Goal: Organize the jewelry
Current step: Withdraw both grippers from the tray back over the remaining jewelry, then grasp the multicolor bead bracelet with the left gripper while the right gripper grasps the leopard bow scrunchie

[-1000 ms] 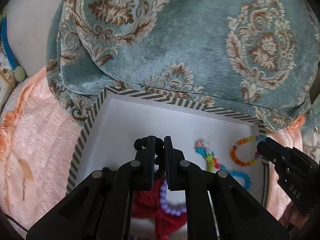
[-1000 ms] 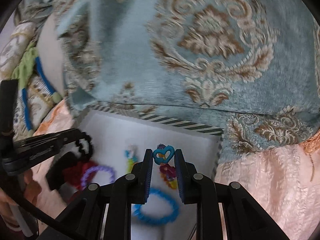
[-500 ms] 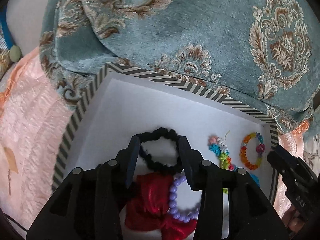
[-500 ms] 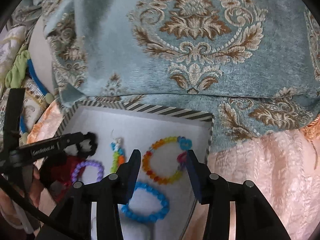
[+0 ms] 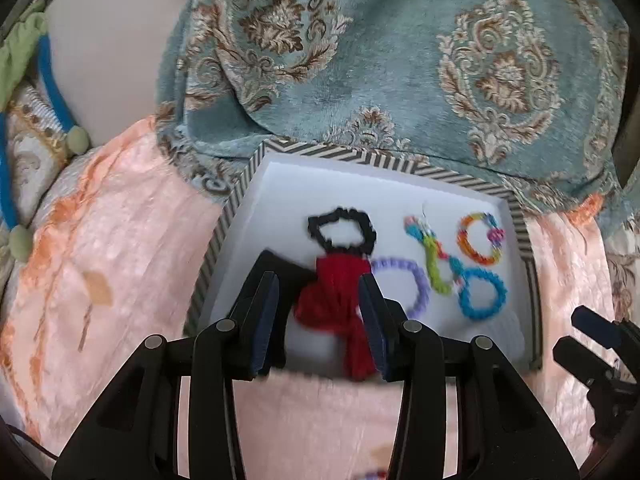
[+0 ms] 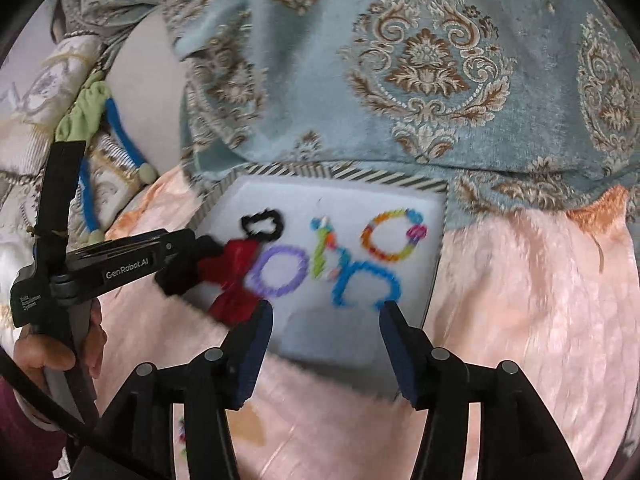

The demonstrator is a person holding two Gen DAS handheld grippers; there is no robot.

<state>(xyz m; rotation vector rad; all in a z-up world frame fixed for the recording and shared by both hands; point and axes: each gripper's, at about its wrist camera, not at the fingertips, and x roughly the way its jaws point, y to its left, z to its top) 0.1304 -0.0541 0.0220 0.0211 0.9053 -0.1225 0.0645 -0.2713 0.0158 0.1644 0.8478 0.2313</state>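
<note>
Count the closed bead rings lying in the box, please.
3. The purple ring lies beside the red bow; the blue ring lies right of it; the multicolour ring lies near the far right corner. Motion blur may hide small pieces.

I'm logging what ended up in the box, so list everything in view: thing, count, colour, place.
box: one, white inside, striped rim, on the peach cloth
black scrunchie: one, black, box far left
red bow: one, red, below the scrunchie
purple bracelet: one, purple, right of the bow
blue bracelet: one, blue, box near right
multicolour bracelet: one, mixed colours, box far right
beaded charm: one, mixed colours, box middle
peach cloth: one, peach, under the box
patterned cushion: one, teal and brown, behind the box
left gripper: one, black, open
right gripper: one, black, open
hand: one, holding the left gripper
</note>
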